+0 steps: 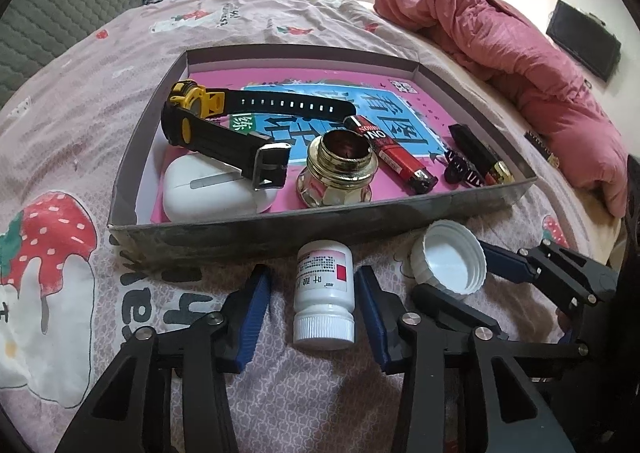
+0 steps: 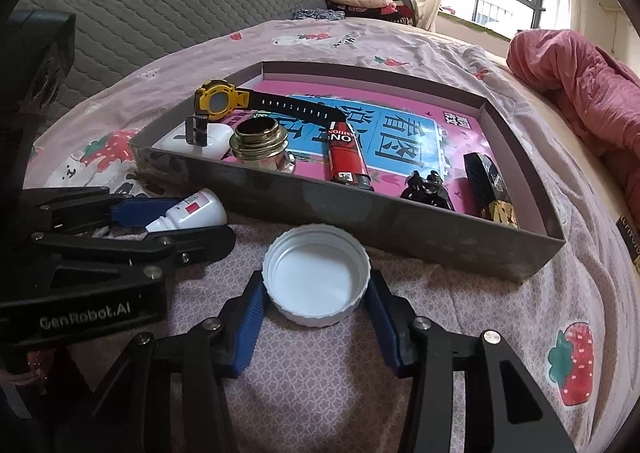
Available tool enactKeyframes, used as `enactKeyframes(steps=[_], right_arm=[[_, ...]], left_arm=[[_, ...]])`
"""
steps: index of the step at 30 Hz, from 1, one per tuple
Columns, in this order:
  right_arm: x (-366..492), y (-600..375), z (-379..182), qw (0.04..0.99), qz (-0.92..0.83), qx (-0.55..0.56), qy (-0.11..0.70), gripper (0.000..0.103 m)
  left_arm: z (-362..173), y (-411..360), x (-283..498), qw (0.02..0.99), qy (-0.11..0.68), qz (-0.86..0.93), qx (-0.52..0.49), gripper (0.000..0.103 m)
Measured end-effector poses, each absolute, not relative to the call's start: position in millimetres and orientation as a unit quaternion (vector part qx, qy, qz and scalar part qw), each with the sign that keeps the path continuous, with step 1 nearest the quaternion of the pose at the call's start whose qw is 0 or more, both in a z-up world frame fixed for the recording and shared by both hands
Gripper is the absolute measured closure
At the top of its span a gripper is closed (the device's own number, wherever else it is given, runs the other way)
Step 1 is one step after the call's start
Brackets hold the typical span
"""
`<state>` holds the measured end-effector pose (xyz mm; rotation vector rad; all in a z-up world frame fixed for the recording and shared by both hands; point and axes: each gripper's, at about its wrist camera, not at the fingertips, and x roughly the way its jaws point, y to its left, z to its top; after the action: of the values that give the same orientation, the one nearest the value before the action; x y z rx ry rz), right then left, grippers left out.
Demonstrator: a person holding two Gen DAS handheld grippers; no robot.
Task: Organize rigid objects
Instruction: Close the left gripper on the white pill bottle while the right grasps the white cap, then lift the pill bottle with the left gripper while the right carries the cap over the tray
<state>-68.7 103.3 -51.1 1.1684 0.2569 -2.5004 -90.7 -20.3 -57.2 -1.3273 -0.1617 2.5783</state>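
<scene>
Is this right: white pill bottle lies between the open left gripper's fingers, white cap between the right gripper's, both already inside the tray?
Not quite. The pill bottle and cap both lie on the bedsheet in front of the tray, not inside it. The right wrist view shows this. The rest holds: left gripper and right gripper each straddle their item.

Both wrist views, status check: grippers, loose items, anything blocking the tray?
Left gripper open, straddling white pill bottle lying on the bedsheet. Right gripper shut on white cap. Tray near wall between them and the tray floor.

Glossy white plastic cap (image 2: 316, 275), ribbed
</scene>
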Motion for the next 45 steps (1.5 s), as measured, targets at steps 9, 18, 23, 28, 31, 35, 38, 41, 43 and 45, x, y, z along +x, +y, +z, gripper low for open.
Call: enactKeyframes(steps=[9,18,23,28,31,35,38,41,43,45], right_arm=[[-65.7,113.9,-45.9,0.170,-0.889,0.417,0.080,0.053],[-57.0,121.8,-32.3,0.173,-0.895,0.405,0.072,0.054],[-53.9,125.3,-21.9,0.170,-0.902,0.391,0.069,0.053],[-53.3,130.0,-13.9,0.162,-0.909,0.380,0.060,0.053],[-53.8,132.6,-10.3,0.160,-0.912,0.375,0.054,0.053],[-53.5,136.5,-5.5,0.159,-0.916,0.366,0.046,0.053],[-54.1,140.1,-1.8,0.157,-0.919,0.358,0.042,0.053],[-55.8,143.6,0.2,0.153,-0.922,0.353,0.040,0.053],[-57.1,145.9,-0.3,0.150,-0.923,0.353,0.037,0.053],[-57.8,149.0,-1.0,0.146,-0.924,0.352,0.036,0.054]], left_arm=[[-51.1,-15.0,-85.9,0.134,-0.056,0.881,-0.450,0.076],[-35.5,-12.4,-69.5,0.137,-0.052,0.890,-0.432,0.076],[-25.4,-11.6,-60.8,0.132,-0.050,0.896,-0.421,0.076],[-16.3,-13.4,-55.6,0.125,-0.048,0.903,-0.409,0.076],[-12.2,-12.8,-53.6,0.120,-0.045,0.906,-0.403,0.076],[-6.9,-12.5,-51.9,0.115,-0.046,0.911,-0.394,0.076],[-1.6,-10.8,-52.8,0.114,-0.049,0.914,-0.386,0.076],[1.1,-6.2,-57.2,0.116,-0.048,0.916,-0.382,0.076],[1.0,-3.0,-59.9,0.118,-0.047,0.916,-0.381,0.076],[-0.2,-0.6,-62.9,0.120,-0.049,0.915,-0.382,0.076]])
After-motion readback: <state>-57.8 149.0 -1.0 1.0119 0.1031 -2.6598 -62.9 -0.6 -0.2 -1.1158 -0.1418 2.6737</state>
